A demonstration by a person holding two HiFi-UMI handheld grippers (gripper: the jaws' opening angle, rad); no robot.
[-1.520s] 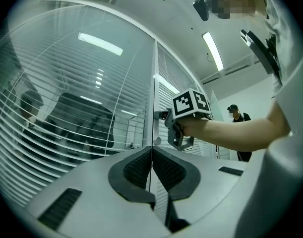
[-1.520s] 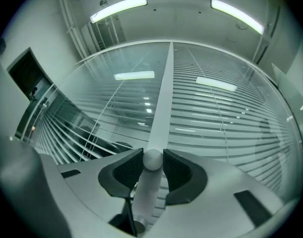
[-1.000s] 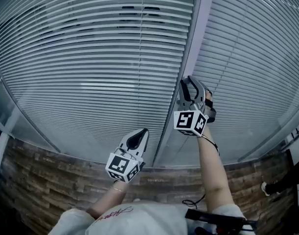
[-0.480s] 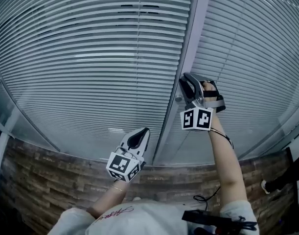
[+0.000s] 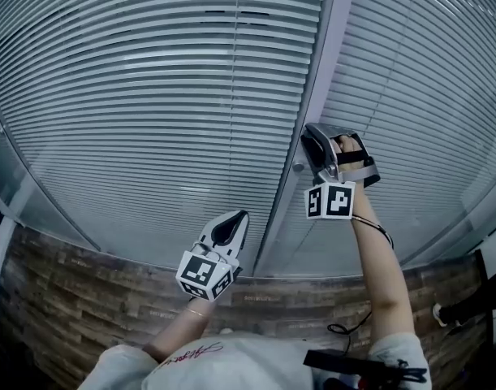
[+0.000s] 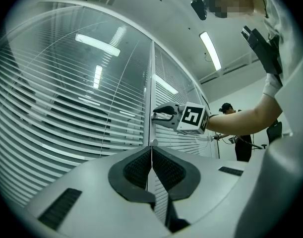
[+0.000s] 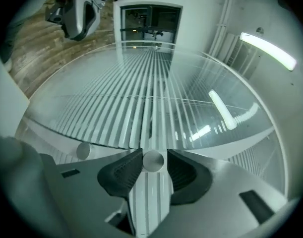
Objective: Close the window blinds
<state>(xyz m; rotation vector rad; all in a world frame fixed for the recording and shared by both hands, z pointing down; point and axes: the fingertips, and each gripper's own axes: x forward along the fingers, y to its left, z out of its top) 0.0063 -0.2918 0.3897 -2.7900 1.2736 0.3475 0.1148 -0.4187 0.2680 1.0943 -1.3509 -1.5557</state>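
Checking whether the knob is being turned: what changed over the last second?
The right gripper, clamped on the knob, rolled about its own axis, and its marker cube turned with it. The left gripper stayed put, shut and empty. The blinds look much the same.

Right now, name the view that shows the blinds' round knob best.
Right gripper view: the knob sits end-on, gripped by the right gripper. Head view shows a mere speck; left gripper view has it covered by that gripper.
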